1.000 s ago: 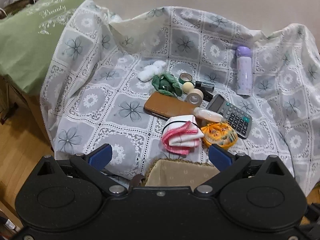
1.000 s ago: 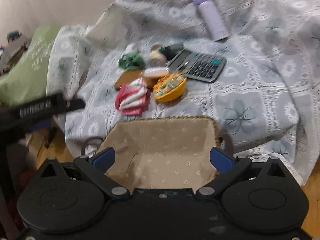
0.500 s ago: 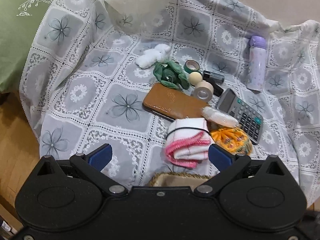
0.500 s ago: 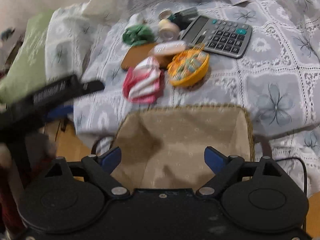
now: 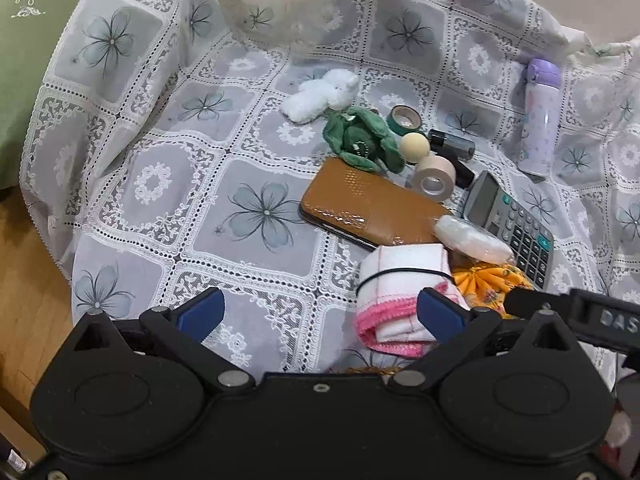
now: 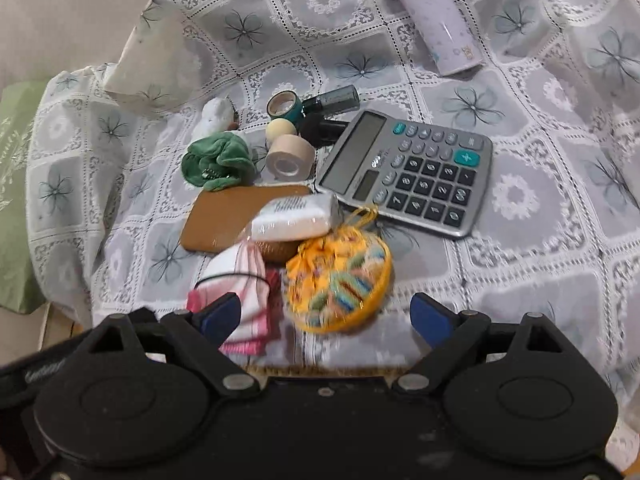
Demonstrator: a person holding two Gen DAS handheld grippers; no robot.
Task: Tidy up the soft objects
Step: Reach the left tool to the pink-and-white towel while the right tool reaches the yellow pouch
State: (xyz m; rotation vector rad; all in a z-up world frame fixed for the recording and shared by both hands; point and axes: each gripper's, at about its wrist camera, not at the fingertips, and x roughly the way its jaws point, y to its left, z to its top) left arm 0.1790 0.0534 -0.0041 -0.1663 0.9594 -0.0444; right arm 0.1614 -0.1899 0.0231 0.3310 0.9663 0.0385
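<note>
Soft objects all unsorted on the floral cloth (image 5: 132, 184).
Folded towel (image 5: 400, 280), green plush (image 5: 360, 140) and yellow pouch (image 6: 340, 280) lie among hard items; left gripper (image 5: 320, 314) and right gripper (image 6: 328, 318) both gape wide, holding nothing.

Across the lace tablecloth (image 5: 160, 184) I saw a grey calculator (image 6: 412, 172) lying flat, just beside a brown leather wallet (image 5: 368, 204). A beige tape roll (image 6: 290, 157) stood on its edge near a cream ball (image 6: 281, 129) and a green tape roll (image 6: 285, 106). A dark tube (image 6: 332, 99) lay behind them. Well apart, a lavender bottle (image 6: 434, 26) lay on its side. A green cushion (image 5: 24, 80) sat off the cloth's edge.
</note>
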